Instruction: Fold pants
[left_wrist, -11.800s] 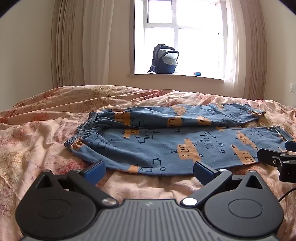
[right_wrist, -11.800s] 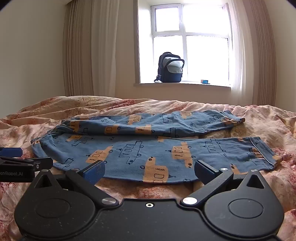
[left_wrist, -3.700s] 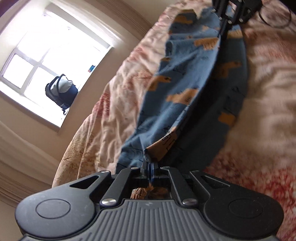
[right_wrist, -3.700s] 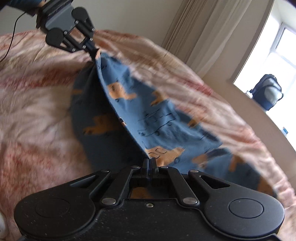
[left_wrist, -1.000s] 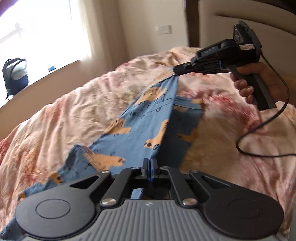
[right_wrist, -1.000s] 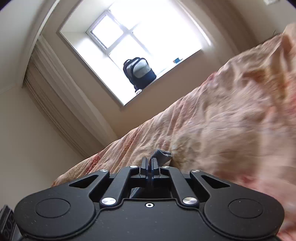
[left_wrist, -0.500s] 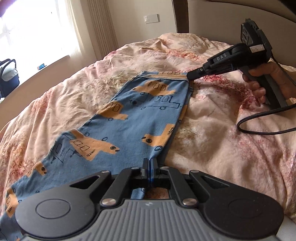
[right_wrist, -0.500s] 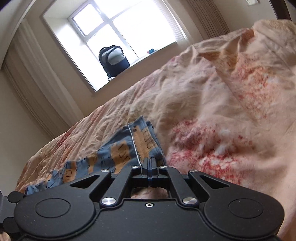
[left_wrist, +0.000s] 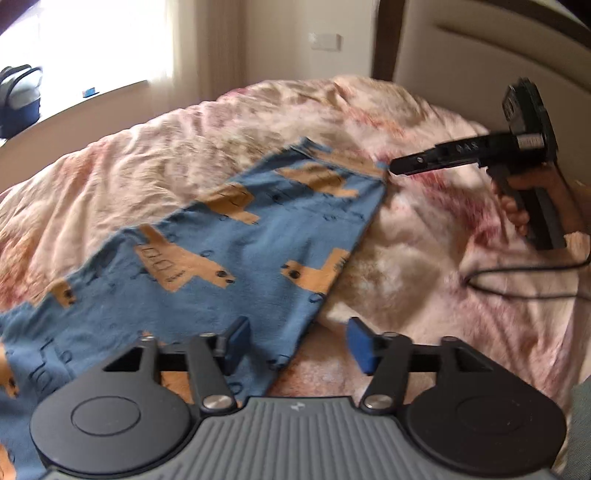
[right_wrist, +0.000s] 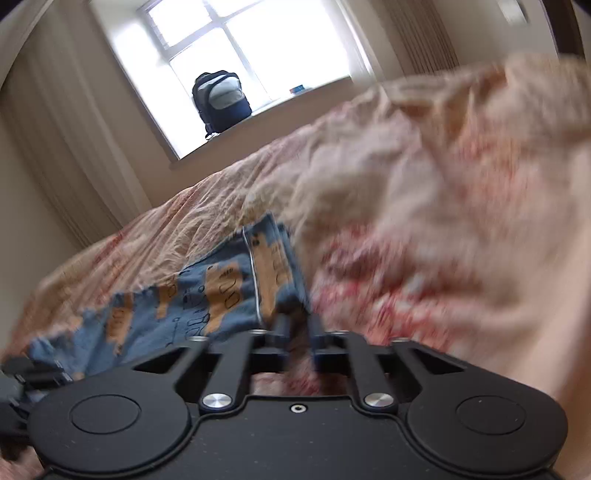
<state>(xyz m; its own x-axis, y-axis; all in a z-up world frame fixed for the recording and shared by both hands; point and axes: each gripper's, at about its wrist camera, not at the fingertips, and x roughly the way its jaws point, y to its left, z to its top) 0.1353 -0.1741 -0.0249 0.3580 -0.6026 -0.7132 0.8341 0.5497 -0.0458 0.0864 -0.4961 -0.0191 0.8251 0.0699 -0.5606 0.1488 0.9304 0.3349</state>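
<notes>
A floral bedspread (left_wrist: 424, 258) is shown, on which the blue pants (left_wrist: 229, 266) are laid flat. The left gripper (left_wrist: 295, 341) is held with fingers wide apart over the near edge of the pants. The right gripper (right_wrist: 297, 332), fingers slightly parted, is seen at the far corner.

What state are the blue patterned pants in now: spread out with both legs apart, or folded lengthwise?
Folded lengthwise. The pants lie flat on the bedspread as one single-leg-wide strip, and the left gripper is open, released.
</notes>
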